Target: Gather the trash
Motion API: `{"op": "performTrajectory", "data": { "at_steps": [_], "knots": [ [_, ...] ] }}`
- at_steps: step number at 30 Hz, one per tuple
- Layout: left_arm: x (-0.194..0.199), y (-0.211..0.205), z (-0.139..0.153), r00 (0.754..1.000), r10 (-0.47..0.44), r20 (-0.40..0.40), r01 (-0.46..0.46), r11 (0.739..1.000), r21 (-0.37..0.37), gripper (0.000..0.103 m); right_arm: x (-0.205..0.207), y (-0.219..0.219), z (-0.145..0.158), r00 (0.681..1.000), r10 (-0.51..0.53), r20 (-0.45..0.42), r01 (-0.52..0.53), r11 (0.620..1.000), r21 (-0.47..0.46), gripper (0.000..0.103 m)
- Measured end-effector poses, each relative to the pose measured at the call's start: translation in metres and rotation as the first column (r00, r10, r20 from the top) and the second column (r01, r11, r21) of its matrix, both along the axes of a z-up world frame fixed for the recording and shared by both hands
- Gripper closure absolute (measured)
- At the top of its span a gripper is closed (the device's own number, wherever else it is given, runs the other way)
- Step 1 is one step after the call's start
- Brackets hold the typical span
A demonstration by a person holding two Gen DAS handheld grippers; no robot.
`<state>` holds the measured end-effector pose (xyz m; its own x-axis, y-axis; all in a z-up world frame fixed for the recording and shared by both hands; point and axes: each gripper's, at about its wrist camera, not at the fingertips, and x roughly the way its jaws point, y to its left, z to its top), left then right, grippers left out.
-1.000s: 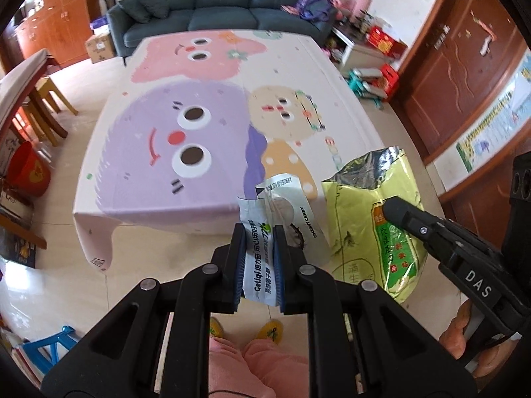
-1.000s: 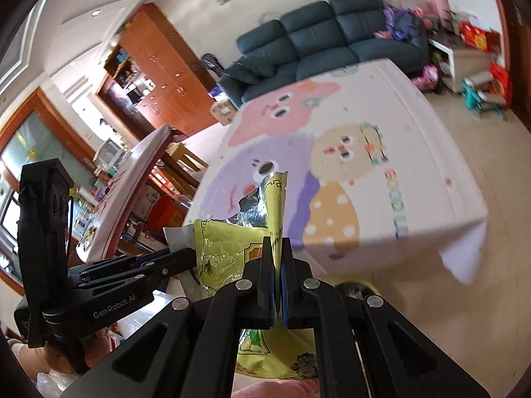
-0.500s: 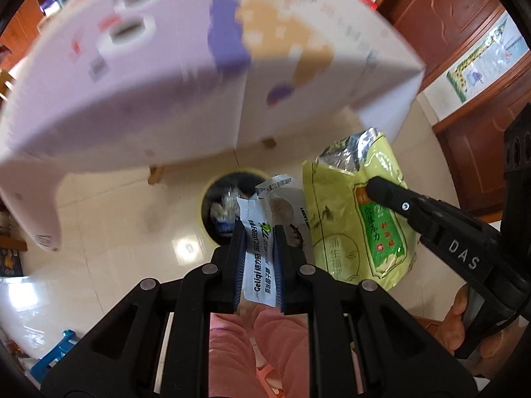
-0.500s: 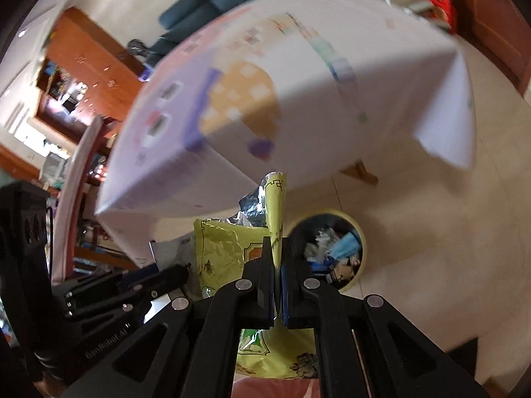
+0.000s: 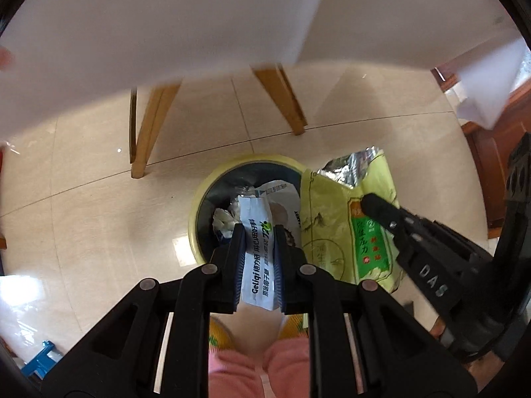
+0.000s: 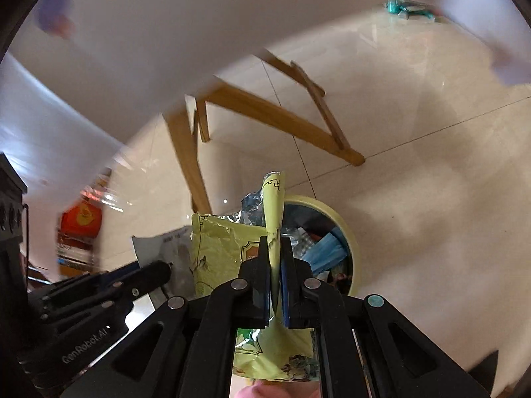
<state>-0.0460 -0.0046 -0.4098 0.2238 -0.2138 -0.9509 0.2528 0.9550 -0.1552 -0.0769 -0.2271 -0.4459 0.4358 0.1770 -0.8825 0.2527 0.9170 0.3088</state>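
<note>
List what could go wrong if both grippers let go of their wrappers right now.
The yellow-green bag, in the right gripper, looks wider than its share of the bin opening and may catch the rim or land on the floor. The white wrapper in the left gripper hangs near the bin's near edge and could drop short.

You're looking at a white tablecloth (image 5: pixel 159 26) hanging blurred across the top of both views. Under it stand wooden table legs (image 5: pixel 146 132) on the glossy beige tile floor (image 5: pixel 99 205). Something blue (image 5: pixel 43 361) lies low left on the floor; a red box (image 6: pixel 81 220) sits left, blurred.
</note>
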Motion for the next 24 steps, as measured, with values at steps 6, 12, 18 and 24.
{"op": "performTrajectory", "data": {
  "at_steps": [6,12,18,24],
  "knots": [
    [0.011,-0.013,-0.063,0.999,-0.034,0.009,0.034,0.999,0.033,0.085,0.016,0.001,-0.078,0.997,0.054,-0.053,-0.054,0.999,-0.004,0.062],
    [0.014,-0.008,-0.101,0.999,-0.009,-0.034,0.011,0.999,0.041,0.056,0.024,-0.003,-0.114,0.991,0.087,-0.104,-0.089,0.996,-0.011,0.061],
    [0.012,0.005,-0.103,1.0,0.017,-0.004,-0.016,0.999,0.032,0.038,0.025,0.0,-0.119,0.987,0.1,-0.13,-0.106,0.993,-0.043,0.056],
    [0.007,0.023,-0.078,0.999,0.054,0.01,-0.054,0.998,0.02,0.038,0.012,0.0,-0.095,0.987,0.077,-0.14,-0.087,0.994,-0.068,0.056]
  ]
}}
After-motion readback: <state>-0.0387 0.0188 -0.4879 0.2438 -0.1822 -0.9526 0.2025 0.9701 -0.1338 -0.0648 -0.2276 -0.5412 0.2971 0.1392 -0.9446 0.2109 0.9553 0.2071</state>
